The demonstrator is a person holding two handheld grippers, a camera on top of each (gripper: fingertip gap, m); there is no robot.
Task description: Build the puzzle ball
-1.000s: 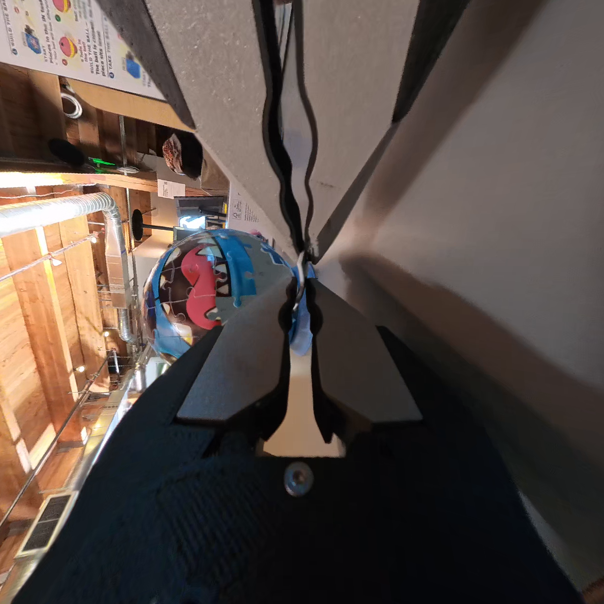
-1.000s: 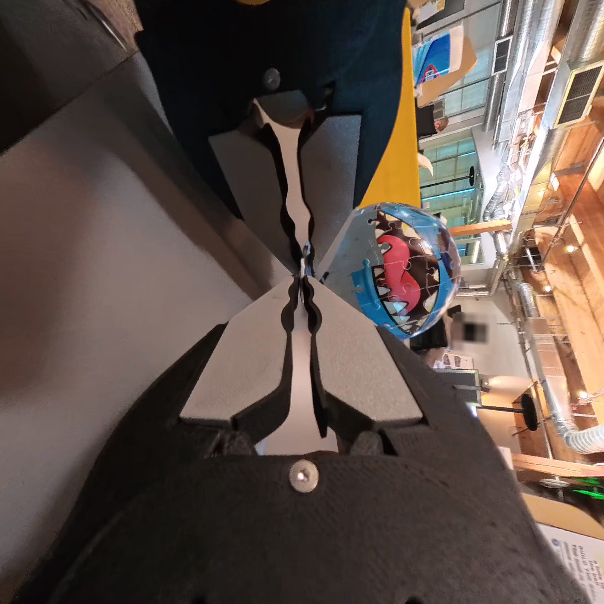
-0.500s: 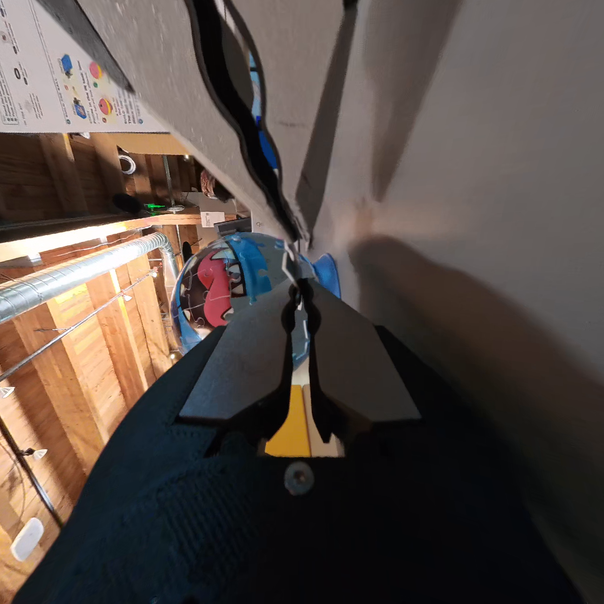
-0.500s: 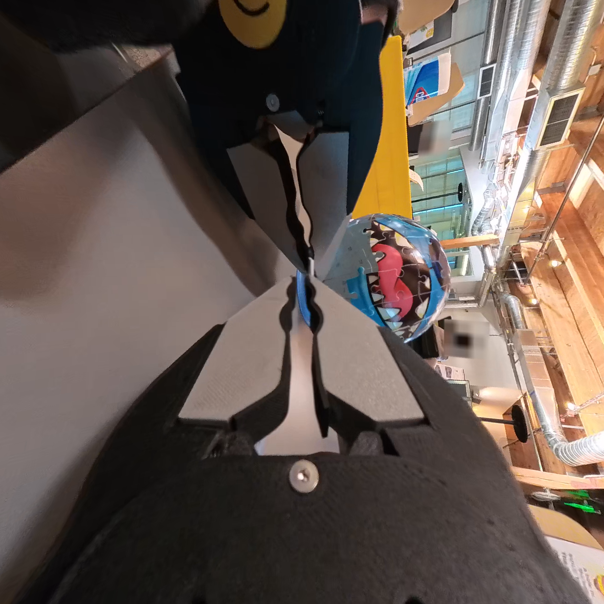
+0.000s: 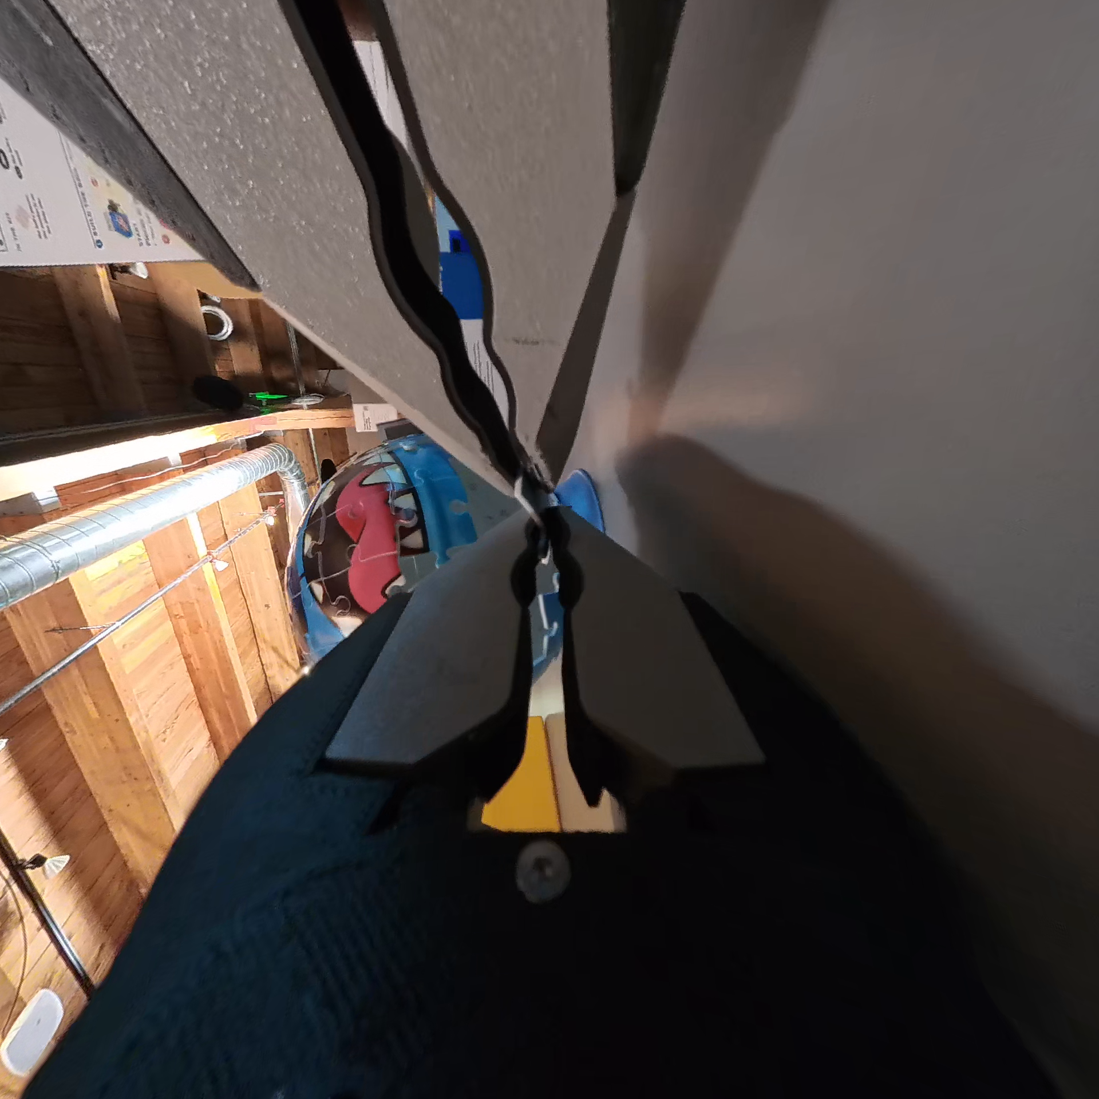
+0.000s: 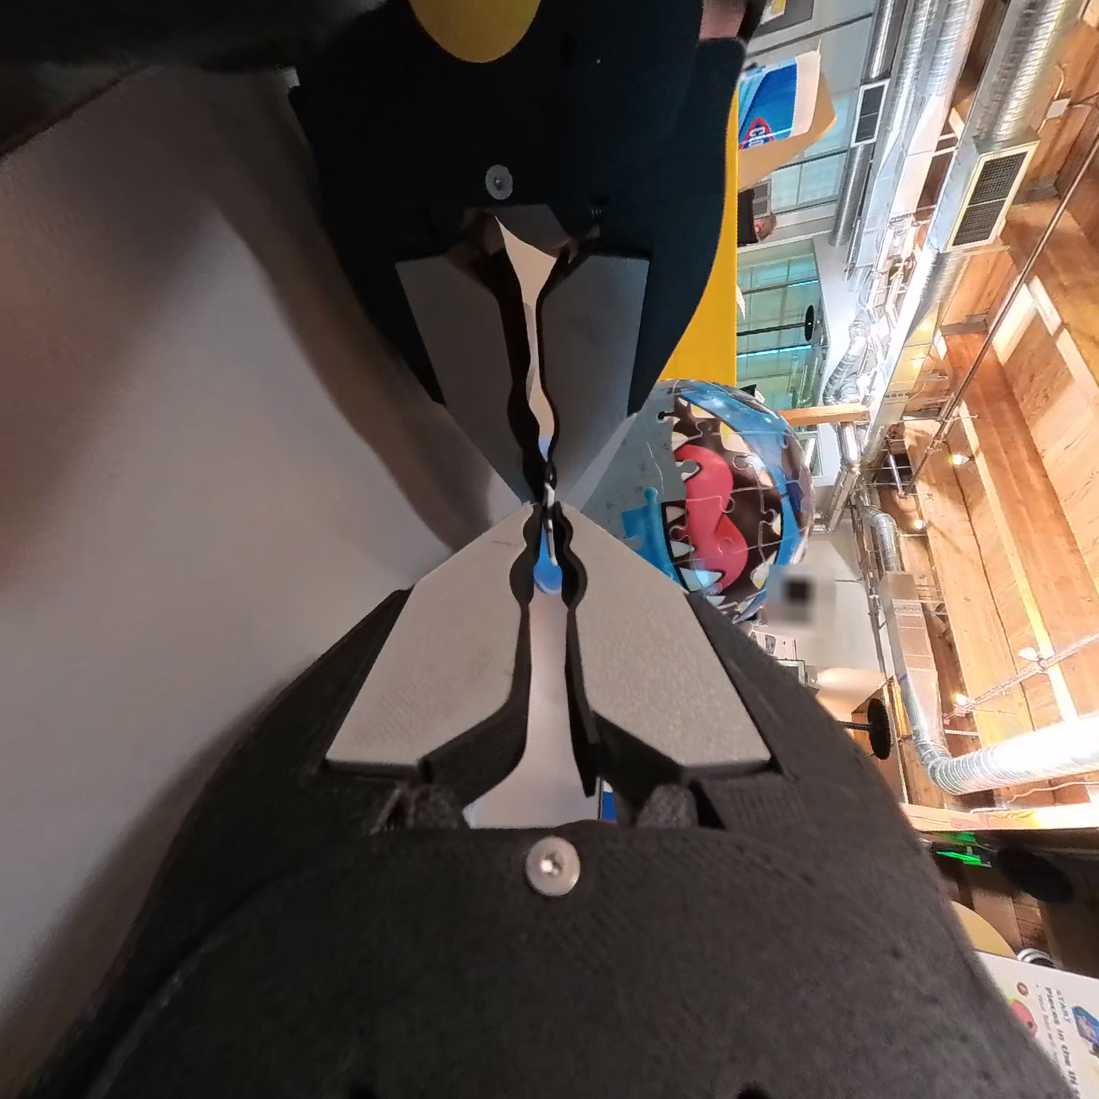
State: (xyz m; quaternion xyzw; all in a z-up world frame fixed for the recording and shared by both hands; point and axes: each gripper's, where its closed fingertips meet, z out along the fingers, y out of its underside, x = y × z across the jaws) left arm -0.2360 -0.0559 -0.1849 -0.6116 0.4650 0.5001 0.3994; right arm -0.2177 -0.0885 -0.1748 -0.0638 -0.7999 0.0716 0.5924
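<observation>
1. Wood-panelled hall with silver ducting [image 5: 137,523] behind; pale grey table [image 6: 148,416] fills much of both wrist views, cameras rolled sideways

2. Puzzle ball [image 6: 731,493] sits on the table just beside the two gripper tips; blue shell, toothy mouth with red tongue mostly pieced, and a grey unprinted patch on the side facing the grippers looks like where pieces are missing

3. Judged far along: most of the sphere is closed, a few pieces left, one now in hand

4. Right gripper [image 6: 548,538] closed narrow on a small blue puzzle piece [image 6: 546,575], seen edge-on

5. Left gripper [image 5: 544,535] also pinched narrow, tip to tip with the right one, apparently on the same blue piece [image 5: 580,496]; cannot tell which one carries the load

6. Room: tips meet just off the table and close beside the ball, so little slack there; open space on the ball's far side
</observation>
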